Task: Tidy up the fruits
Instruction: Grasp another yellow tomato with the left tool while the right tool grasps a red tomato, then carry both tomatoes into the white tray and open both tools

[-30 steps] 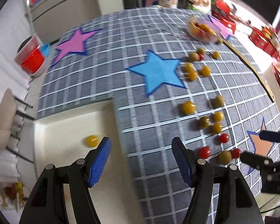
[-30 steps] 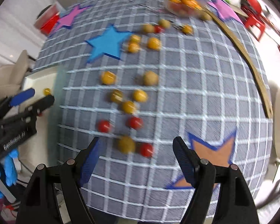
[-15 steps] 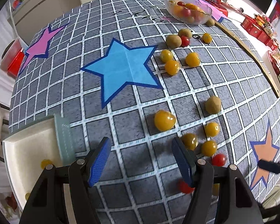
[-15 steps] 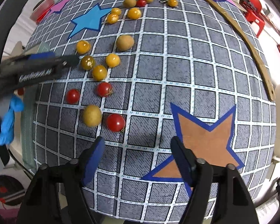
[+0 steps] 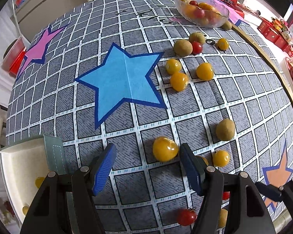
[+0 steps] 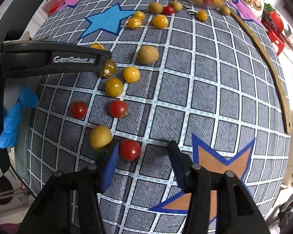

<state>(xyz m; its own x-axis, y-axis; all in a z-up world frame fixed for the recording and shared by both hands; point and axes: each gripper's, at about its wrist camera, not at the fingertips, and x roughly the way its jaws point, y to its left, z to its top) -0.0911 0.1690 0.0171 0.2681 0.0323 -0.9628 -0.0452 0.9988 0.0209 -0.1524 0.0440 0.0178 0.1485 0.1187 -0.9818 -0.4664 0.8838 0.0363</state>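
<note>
Red and orange fruits were held in the far glass bowl (image 5: 202, 12). The right gripper (image 6: 141, 157) had just been narrowed, a red tomato (image 6: 130, 149) between unpressed pads. The left gripper (image 5: 146, 157) was kept half-wide beside a yellow tomato (image 5: 164, 151), closer than before.

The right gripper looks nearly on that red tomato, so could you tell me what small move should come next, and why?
Probably finish closing. The right gripper, whose jaws have just been closing, stands over the red tomato; it sits beside the left pad, the other still clear, so shifting slightly left first may help centre it.
</note>
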